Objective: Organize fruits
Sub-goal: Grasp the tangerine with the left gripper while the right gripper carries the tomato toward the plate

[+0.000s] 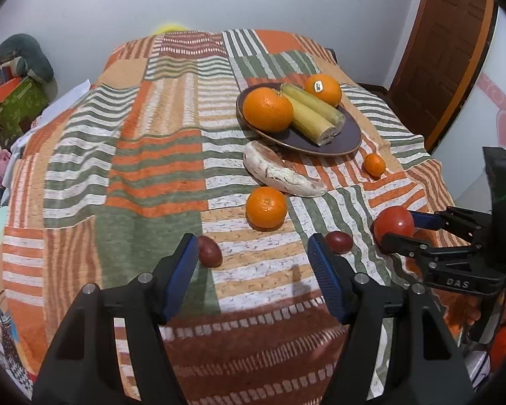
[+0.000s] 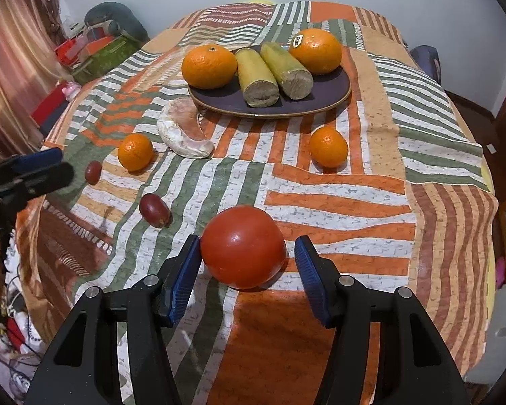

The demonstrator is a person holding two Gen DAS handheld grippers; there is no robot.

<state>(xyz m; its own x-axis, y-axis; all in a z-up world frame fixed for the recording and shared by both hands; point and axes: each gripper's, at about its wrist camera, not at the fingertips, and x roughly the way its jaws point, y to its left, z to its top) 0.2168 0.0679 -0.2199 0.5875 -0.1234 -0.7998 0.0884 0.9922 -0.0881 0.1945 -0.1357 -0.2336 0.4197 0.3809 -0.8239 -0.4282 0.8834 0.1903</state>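
Two grippers: both spread, gripping nothing.
right gripper (image 2: 247, 265): tomato (image 2: 243, 246) between fingers, left pad nearly touching.
left gripper (image 1: 254, 263): empty, grapes (image 1: 209, 251) beside fingertips.

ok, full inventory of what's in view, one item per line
plate: 1, dark purple, far centre of cloth
large oranges: 2, orange, on plate, either side of the sticks
cut sticks: 2, yellow-green, on plate between the oranges
small oranges: 2, orange, on cloth
pale curved piece: 1, whitish-pink, beside plate
dark red fruits: 2, on cloth
tomato: 1, red, between right fingers
patchwork cloth: 1, striped
left gripper: open, nothing between fingers
right gripper: open around tomato
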